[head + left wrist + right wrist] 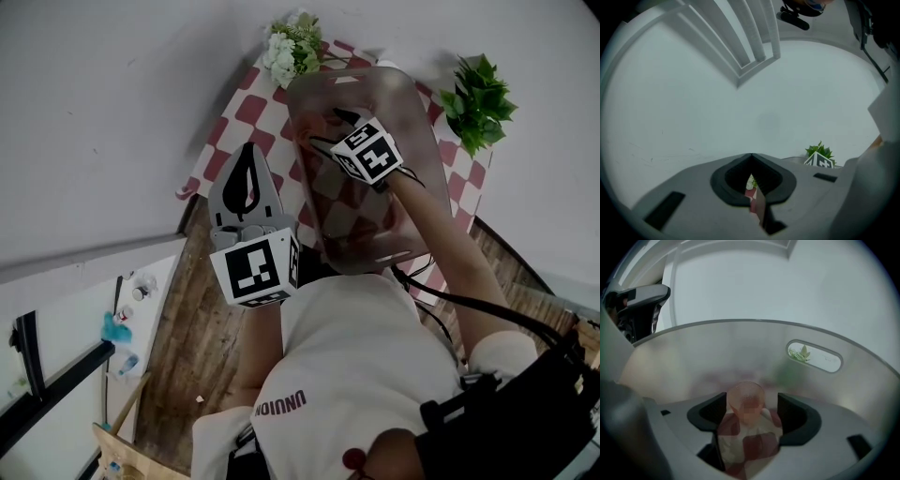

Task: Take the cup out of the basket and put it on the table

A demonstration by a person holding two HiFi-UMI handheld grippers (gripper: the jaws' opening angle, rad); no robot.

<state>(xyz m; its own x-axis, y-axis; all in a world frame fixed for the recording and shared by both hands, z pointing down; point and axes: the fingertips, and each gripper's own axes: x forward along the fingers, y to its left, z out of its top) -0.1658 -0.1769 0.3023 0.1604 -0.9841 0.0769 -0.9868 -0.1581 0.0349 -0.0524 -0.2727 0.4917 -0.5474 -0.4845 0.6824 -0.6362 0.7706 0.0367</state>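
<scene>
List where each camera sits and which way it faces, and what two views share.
Head view: on the person's head, looking steeply down at the checkered table, basket, left gripper and right gripper; shirt and right forearm show.
Left gripper view: on the left gripper, facing a white wall; its closed jaws show.
Right gripper view: on the right gripper, pointing down into the basket at the pink cup, seen between its open jaws.
Shared: the green plant appears in all three views.

Basket (419,131) walls around cup (746,398)
</scene>
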